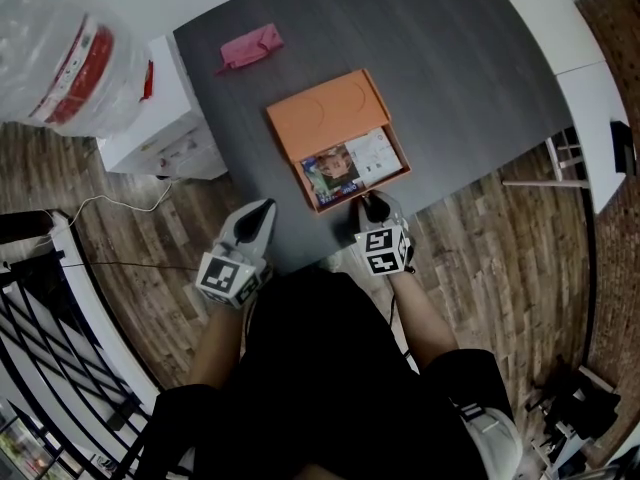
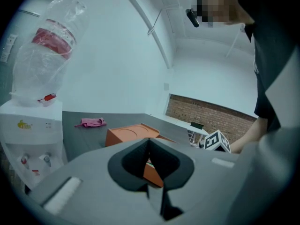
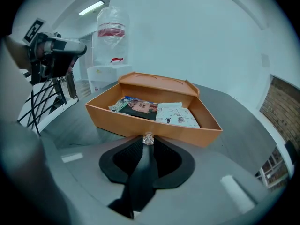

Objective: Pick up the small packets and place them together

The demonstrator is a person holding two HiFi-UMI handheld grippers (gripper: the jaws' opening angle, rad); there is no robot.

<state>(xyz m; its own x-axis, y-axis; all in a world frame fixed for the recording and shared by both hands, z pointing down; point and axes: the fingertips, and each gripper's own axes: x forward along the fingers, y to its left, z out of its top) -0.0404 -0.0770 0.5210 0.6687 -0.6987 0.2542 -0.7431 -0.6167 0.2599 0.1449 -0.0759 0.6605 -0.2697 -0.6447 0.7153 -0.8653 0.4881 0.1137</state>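
While the left gripper [image 1: 264, 211] hangs clenched and empty over the dark grey worktop [image 1: 450, 88] | right gripper [image 1: 372, 206] jaws grasp a thin dark bead-tipped item [image 3: 144, 165] just before the open orange cardboard box [image 3: 140, 125] | colourful and white small packets [image 3: 159, 110] lie together inside | looks nearly done: held piece left to place
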